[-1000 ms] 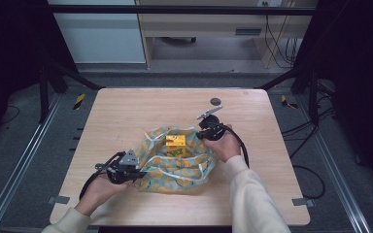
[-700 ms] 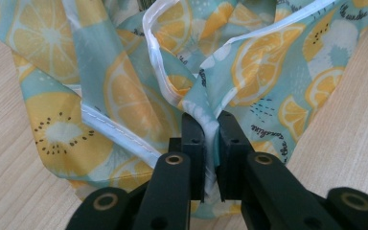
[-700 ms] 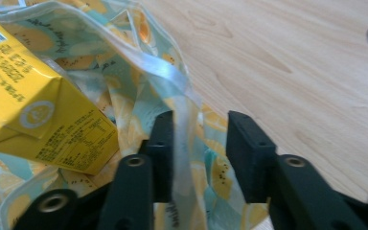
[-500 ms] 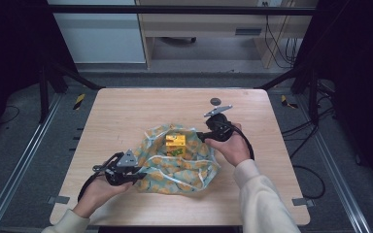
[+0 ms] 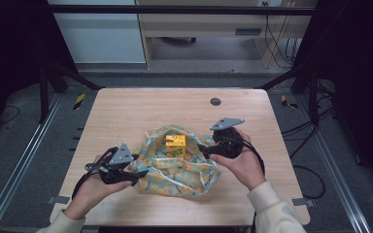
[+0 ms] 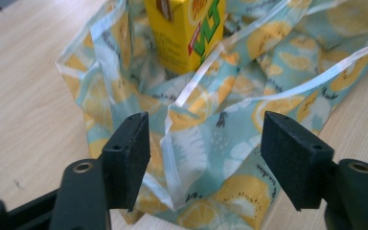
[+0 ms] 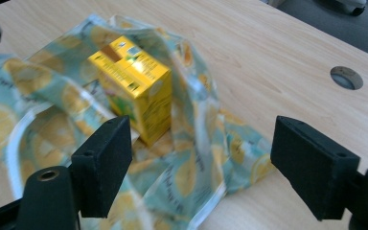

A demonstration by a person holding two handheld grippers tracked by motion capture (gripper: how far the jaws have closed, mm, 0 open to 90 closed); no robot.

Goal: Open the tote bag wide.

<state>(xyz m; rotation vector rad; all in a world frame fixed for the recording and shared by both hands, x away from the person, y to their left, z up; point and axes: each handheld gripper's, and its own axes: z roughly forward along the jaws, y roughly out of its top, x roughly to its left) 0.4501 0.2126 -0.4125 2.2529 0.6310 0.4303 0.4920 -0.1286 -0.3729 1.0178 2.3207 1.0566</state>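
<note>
Black jaws gape on both tongs, each pair bare, either side of the lemon-print bag [image 5: 177, 162].

Left gripper [image 6: 206, 158] straddles a loose fold; right gripper [image 7: 201, 167] stands just off the bag's far edge. Upright inside, the yellow carton [image 5: 175, 145] could topple if either side gets tugged. Since a second ago, the right gripper has backed away from the bag.

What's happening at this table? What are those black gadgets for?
A person sits at a wooden table with a handheld claw in each hand. Between them lies a crumpled lemon-print bag, with a yellow juice carton standing upright in it. The left claw is open with the bag's edge between its jaws. The right claw is open too, at the bag's other side, gripping nothing.
</note>
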